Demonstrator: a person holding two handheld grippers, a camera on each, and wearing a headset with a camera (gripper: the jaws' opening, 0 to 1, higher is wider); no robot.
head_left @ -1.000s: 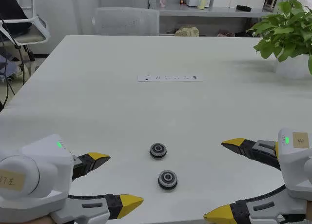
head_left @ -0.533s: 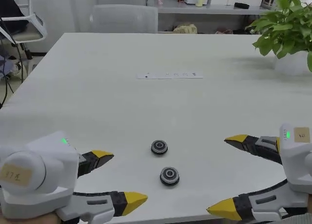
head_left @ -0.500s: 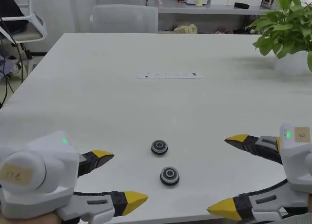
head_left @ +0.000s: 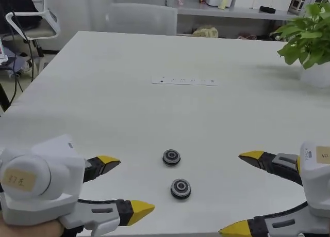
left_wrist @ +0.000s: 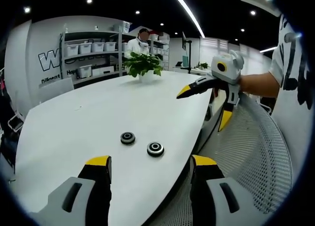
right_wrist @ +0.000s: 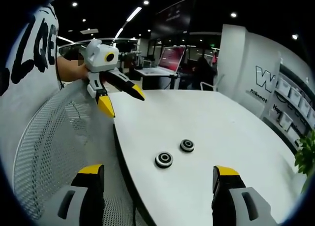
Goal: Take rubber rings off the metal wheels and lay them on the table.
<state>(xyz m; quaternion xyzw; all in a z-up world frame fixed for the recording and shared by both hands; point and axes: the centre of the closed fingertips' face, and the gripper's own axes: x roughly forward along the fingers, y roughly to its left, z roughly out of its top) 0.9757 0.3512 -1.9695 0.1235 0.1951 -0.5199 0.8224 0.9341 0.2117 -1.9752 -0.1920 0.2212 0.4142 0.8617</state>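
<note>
1. We see the far wheel (head_left: pixel 171 157) and the near wheel (head_left: pixel 180 188) lying flat on the white table (head_left: pixel 103 92). Both are well short of the power strip (head_left: pixel 183 81) (on the person's side of it).
2. Each metal wheel wears its black rubber ring (head_left: pixel 173 188).
3. The left gripper (head_left: pixel 128 184) hovers short and left of the strip, jaws spread wide, gripping nothing.
4. The right gripper (head_left: pixel 238 193) hangs short and right of the strip, jaws equally wide apart and empty.
5. We note both wheels sit between the grippers, touched by neither.
</note>
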